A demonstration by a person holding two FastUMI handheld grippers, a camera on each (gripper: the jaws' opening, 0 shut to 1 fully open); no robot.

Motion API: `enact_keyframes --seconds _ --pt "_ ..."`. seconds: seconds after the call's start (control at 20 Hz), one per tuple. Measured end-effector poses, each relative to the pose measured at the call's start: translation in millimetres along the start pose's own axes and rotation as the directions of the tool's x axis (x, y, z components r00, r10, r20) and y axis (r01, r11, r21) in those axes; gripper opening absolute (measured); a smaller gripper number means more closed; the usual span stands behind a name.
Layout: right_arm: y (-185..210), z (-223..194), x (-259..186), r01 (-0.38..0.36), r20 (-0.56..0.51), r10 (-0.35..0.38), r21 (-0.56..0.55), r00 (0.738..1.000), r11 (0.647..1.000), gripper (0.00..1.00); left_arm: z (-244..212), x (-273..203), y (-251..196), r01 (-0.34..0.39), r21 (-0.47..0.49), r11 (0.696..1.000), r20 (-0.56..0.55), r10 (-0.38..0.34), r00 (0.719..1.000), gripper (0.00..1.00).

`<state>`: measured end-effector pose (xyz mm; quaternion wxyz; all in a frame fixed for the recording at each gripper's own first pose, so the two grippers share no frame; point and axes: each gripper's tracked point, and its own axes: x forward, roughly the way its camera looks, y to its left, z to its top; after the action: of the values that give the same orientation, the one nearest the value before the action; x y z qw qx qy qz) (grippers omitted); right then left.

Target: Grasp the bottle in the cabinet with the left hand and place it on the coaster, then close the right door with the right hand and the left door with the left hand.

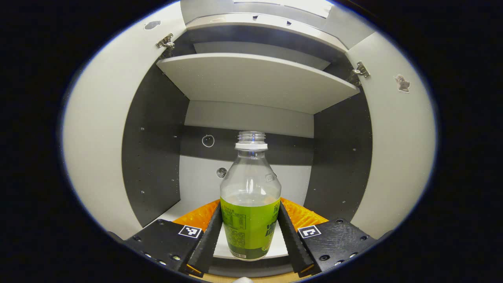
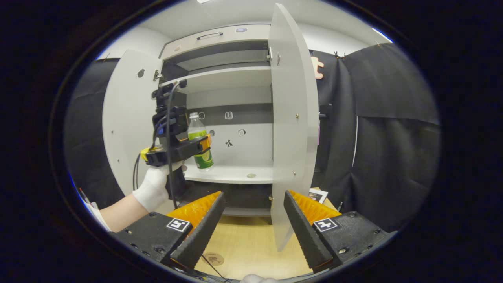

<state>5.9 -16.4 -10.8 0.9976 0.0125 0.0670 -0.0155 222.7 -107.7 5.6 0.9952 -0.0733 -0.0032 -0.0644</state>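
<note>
A clear, capless bottle [image 1: 250, 196] with a green label stands at the front of the cabinet's lower shelf [image 1: 188, 208]. My left gripper [image 1: 250, 204] is shut on it, one finger against each side of the label. The right gripper view shows that gripper [image 2: 200, 147] in a gloved hand [image 2: 155, 186] holding the bottle [image 2: 199, 139] at the shelf's left end; whether the base touches the shelf I cannot tell. My right gripper [image 2: 254, 194] hangs open over the wooden table [image 2: 247, 243], in front of the open right door [image 2: 292, 118]. The left door [image 2: 125, 118] is open too. A round coaster [image 2: 214, 258] lies on the table near me.
An upper shelf [image 1: 255, 78] spans the cabinet above the bottle. A small round object [image 2: 251, 175] lies on the lower shelf [image 2: 235, 173]. A printed card [image 2: 319, 194] rests on the table behind the right door. Black cloth hangs on the right.
</note>
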Motion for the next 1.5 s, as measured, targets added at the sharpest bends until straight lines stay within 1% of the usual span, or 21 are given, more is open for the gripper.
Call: enact_keyframes --seconds 0.15,0.35,0.55,0.6,0.65,0.75,0.9,0.95,1.0,1.05,1.1,1.25,1.35,1.5 --pt "-2 -7 -4 -0.014 -0.002 0.014 0.003 1.000 1.000 0.99 -6 -50 1 0.003 0.022 1.000 -0.006 -0.003 1.000 0.74" --pt "-6 -14 -10 -0.027 0.002 0.027 0.014 1.000 1.000 0.99 -33 -111 -1 0.027 0.045 0.999 -0.022 -0.026 0.999 0.74" --pt "-14 -21 -13 -0.022 0.003 0.022 0.025 1.000 0.999 0.99 -58 -153 0 0.042 0.097 0.994 -0.028 -0.040 0.999 0.74" --pt "-16 -23 -14 -0.018 0.001 0.018 0.029 1.000 0.999 0.99 -66 -162 -1 0.049 0.103 0.993 -0.033 -0.046 0.998 0.77" --pt "-18 -25 -15 -0.013 0.000 0.013 0.033 1.000 0.999 0.99 -73 -171 -2 0.057 0.102 0.993 -0.035 -0.054 0.998 0.74" --pt "-23 -27 -18 -0.001 0.001 0.001 0.039 1.000 0.999 0.99 -93 -187 -5 0.087 0.092 0.992 -0.069 -0.081 0.994 0.74" --pt "-31 -32 -22 0.019 -0.004 -0.019 0.028 1.000 0.999 0.99 -128 -211 -6 0.113 0.050 0.992 -0.112 -0.107 0.988 0.74" --pt "-34 -34 -24 0.028 -0.008 -0.028 0.023 1.000 0.999 0.99 -138 -218 -8 0.123 0.036 0.992 -0.118 -0.118 0.986 0.74" --pt "-39 -37 -25 0.040 -0.014 -0.040 0.021 0.999 0.999 0.99 -146 -225 -11 0.145 0.026 0.989 -0.099 -0.142 0.985 0.74" --pt "-43 -40 -27 0.048 -0.020 -0.048 0.024 0.999 0.999 0.99 -152 -230 -14 0.162 0.031 0.986 -0.074 -0.159 0.984 0.77" --pt "-45 -42 -28 0.052 -0.032 -0.051 0.025 0.998 0.998 0.99 -163 -233 -17 0.182 0.041 0.983 -0.067 -0.179 0.982 0.74" --pt "-54 -49 -31 0.074 -0.060 -0.073 0.008 0.996 0.997 0.99 -200 -247 -27 0.234 0.047 0.971 -0.076 -0.230 0.970 0.74" --pt "-59 -48 -33 0.090 -0.062 -0.090 -0.003 0.994 0.996 0.99 -224 -247 -32 0.244 0.040 0.969 -0.083 -0.241 0.967 0.74" --pt "-66 -47 -37 0.114 -0.069 -0.116 -0.021 0.991 0.993 0.99 -266 -247 -37 0.254 0.015 0.967 -0.123 -0.250 0.960 0.74"
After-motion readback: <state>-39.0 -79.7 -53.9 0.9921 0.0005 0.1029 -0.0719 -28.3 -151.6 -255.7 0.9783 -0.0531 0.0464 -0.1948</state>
